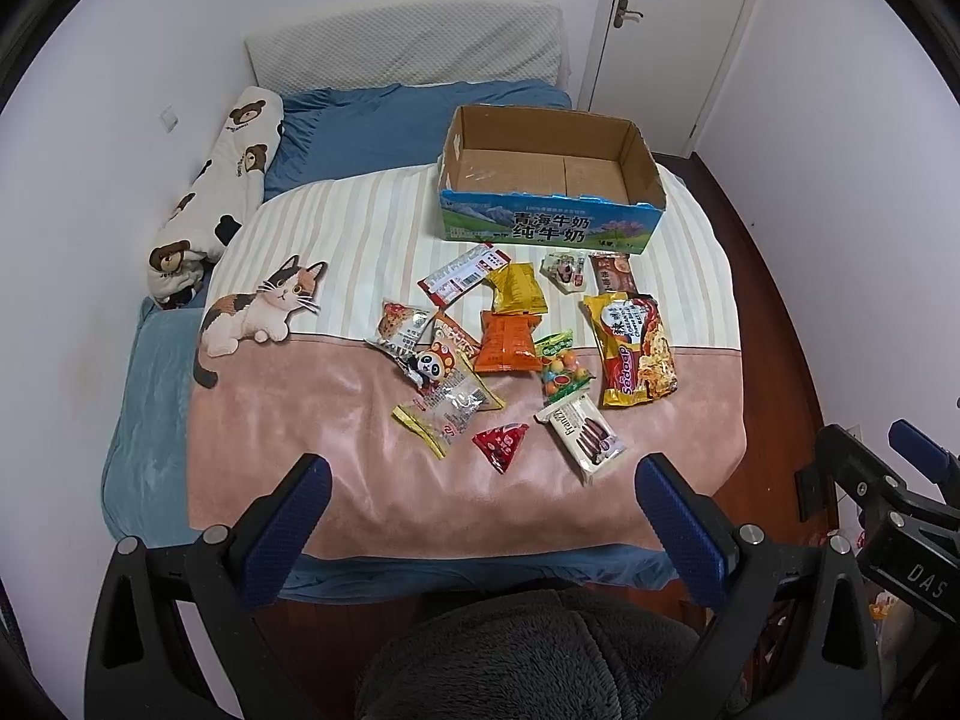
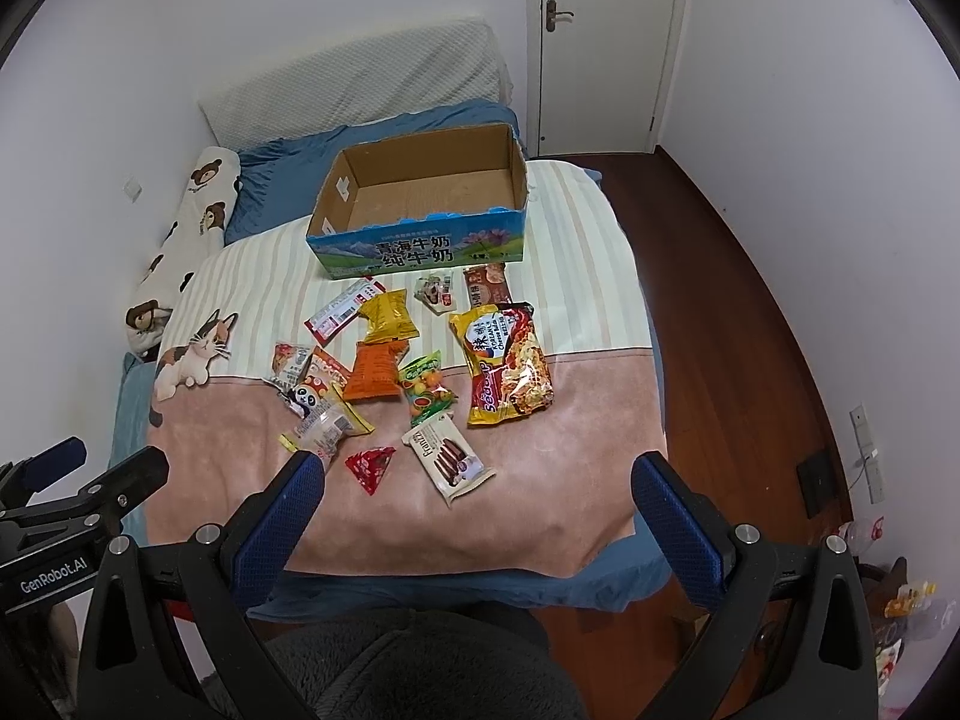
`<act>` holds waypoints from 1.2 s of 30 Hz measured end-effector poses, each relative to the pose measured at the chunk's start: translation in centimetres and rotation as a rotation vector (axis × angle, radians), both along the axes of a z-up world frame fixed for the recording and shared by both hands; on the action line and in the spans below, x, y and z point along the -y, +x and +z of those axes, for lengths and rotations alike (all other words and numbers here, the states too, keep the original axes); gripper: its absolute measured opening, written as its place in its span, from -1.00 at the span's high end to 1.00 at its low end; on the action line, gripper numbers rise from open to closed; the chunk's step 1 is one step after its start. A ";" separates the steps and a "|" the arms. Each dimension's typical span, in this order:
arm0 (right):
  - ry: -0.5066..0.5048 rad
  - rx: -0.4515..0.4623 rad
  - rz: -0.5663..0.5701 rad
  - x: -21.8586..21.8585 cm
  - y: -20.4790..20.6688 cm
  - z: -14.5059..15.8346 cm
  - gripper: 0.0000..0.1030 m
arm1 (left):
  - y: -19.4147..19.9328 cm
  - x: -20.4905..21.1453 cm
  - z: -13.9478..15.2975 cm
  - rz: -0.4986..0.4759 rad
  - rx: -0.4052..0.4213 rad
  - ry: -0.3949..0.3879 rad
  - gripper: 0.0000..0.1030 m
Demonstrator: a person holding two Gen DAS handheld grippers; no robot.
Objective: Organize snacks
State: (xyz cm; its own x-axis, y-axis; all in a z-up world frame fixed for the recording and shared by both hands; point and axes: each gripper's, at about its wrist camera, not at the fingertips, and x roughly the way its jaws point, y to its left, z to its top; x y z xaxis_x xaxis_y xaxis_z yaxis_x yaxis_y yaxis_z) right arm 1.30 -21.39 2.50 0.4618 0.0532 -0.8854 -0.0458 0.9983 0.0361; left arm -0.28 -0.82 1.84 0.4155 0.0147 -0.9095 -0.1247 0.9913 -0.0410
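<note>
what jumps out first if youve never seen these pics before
A scatter of bright snack packets lies on the pink and striped blanket in the middle of the bed. Just beyond them stands an open, empty cardboard box with a blue printed front. A calico cat picture sits at the blanket's left edge.

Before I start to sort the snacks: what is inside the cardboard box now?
The cardboard box looks empty: only its bare brown floor shows in both views. The near wall hides a strip of the floor just behind it. All snacks, such as the noodle packet, lie outside on the blanket.
</note>
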 end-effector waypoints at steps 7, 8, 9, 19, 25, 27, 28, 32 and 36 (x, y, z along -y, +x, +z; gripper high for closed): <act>-0.001 0.000 0.000 -0.1 -0.1 0.0 -1.00 | -0.1 -0.1 -0.1 0.000 0.002 -0.003 -1.00; -0.002 0.003 0.001 -0.1 -0.1 0.1 -1.00 | -0.1 -0.1 -0.1 -0.001 0.002 -0.004 -1.00; -0.004 0.004 0.003 -0.2 -0.1 0.1 -1.00 | -0.1 0.0 -0.1 -0.001 0.002 -0.004 -1.00; -0.002 0.007 0.009 -0.1 0.1 0.3 -1.00 | -0.2 0.0 0.0 -0.001 0.003 -0.006 -1.00; -0.002 0.006 0.011 -0.2 0.0 0.2 -1.00 | 0.1 0.3 0.0 -0.003 0.002 -0.008 -1.00; 0.000 0.006 0.011 -0.2 0.0 0.2 -1.00 | 0.3 0.4 0.0 -0.004 0.000 -0.009 -1.00; 0.002 0.005 0.011 -0.2 0.1 0.2 -1.00 | 0.4 0.5 -0.1 -0.005 -0.002 -0.009 -1.00; 0.002 0.006 0.011 -0.2 0.0 0.2 -1.00 | 0.6 0.5 -0.1 -0.007 -0.003 -0.010 -1.00; 0.002 0.006 0.014 -0.4 0.1 0.2 -1.00 | 0.6 0.5 -0.1 -0.006 -0.003 -0.011 -1.00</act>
State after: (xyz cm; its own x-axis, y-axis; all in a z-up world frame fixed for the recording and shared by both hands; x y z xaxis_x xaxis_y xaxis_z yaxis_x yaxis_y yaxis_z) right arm 1.37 -21.04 2.68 0.4666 0.0617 -0.8823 -0.0601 0.9975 0.0380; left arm 0.29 -1.33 1.70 0.4132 0.0019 -0.9107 -0.1192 0.9915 -0.0520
